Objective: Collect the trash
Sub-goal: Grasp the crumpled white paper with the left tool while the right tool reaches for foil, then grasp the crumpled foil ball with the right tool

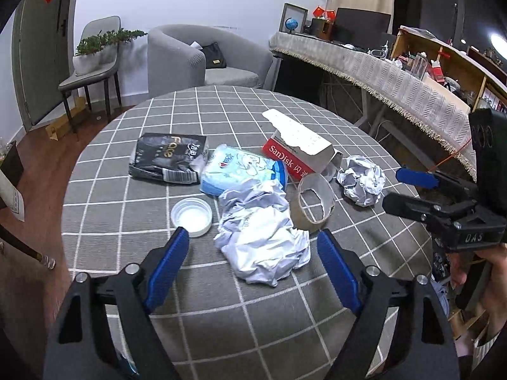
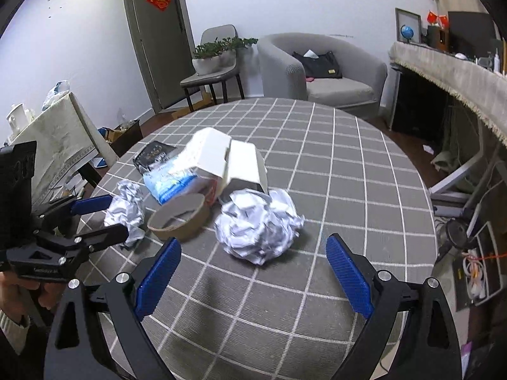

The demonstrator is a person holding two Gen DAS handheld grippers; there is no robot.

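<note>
Trash lies on a round table with a grey checked cloth. In the left wrist view my open left gripper frames a large crumpled paper. Behind it are a cardboard tape ring, a white lid, a blue tissue pack, a black wrapper, a torn SanDisk box and a smaller paper ball. My right gripper is open beside that ball. In the right wrist view the open right gripper faces the ball; the left gripper straddles the other paper.
A grey armchair with a black bag, a chair with a potted plant and a long cloth-covered counter stand beyond the table. A side table is at the left in the right wrist view.
</note>
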